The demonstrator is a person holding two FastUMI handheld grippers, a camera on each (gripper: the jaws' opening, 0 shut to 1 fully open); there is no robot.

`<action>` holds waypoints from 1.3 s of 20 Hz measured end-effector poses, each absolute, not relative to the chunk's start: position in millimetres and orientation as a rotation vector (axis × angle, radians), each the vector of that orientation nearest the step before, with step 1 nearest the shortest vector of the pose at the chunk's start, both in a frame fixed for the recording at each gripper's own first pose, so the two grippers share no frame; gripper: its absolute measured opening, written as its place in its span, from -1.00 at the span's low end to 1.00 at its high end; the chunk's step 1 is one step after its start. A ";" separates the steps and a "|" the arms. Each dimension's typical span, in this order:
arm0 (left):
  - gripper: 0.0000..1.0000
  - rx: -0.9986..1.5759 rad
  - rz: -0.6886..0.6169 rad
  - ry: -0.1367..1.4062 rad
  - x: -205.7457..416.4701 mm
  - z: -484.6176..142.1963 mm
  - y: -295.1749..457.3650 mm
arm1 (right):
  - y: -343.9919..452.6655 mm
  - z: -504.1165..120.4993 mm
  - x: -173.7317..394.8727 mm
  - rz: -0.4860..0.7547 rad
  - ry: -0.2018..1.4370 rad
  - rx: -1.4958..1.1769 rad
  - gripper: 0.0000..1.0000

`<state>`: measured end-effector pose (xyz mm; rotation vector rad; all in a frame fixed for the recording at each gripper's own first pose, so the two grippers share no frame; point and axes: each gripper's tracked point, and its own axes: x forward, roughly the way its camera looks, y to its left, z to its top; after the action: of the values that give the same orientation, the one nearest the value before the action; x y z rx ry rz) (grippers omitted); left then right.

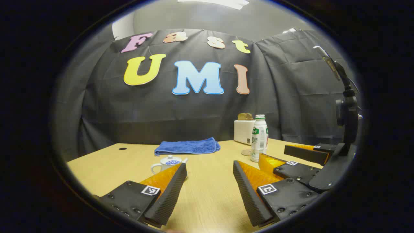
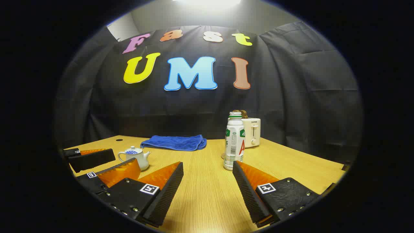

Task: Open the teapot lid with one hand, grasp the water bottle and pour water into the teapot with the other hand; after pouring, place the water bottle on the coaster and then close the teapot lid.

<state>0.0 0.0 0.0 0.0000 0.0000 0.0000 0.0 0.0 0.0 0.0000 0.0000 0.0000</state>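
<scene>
**Both grippers spread wide and empty above the tabletop**

In the left gripper view, the left gripper (image 1: 209, 168) has its two fingers set far apart with nothing between them — only bare wood of the tabletop (image 1: 207, 194) shows in the gap. Just past its left finger stands the teapot (image 1: 168, 163), small and white with a blue pattern, its lid (image 1: 170, 159) seated on top and its handle pointing left. To the right in the same view sits the right gripper (image 1: 296, 155), likewise spread wide and holding nothing, its near finger close to the base of the water bottle (image 1: 259, 137).

In the right gripper view, the right gripper (image 2: 208, 168) is gaping and empty over the near edge of the tabletop (image 2: 207, 197). The water bottle (image 2: 234, 140) stands upright just beyond its right finger, uncapped, toward the right half of the tabletop. A coaster (image 1: 246, 152) lies flat just beside the bottle on the far side; whether the two touch cannot be told. Behind them, near the far edge, stands a white toaster (image 2: 251, 132) with bread in its slots. The teapot (image 2: 134, 158) sits toward the left side, spout turned right, with the left gripper (image 2: 106, 163) close beside it — apart from it, not touching. A folded blue towel (image 2: 174, 142) lies along the middle of the far edge.
</scene>
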 end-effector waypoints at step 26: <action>1.00 -0.002 0.057 -0.007 5.0 1.7 10.3 | 11.6 2.6 -5.2 0.175 -0.001 0.000 0.89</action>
<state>5.0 10.3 1.7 -0.0016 -0.0069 0.0569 -5.2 11.6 2.6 0.0002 -0.0010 0.1753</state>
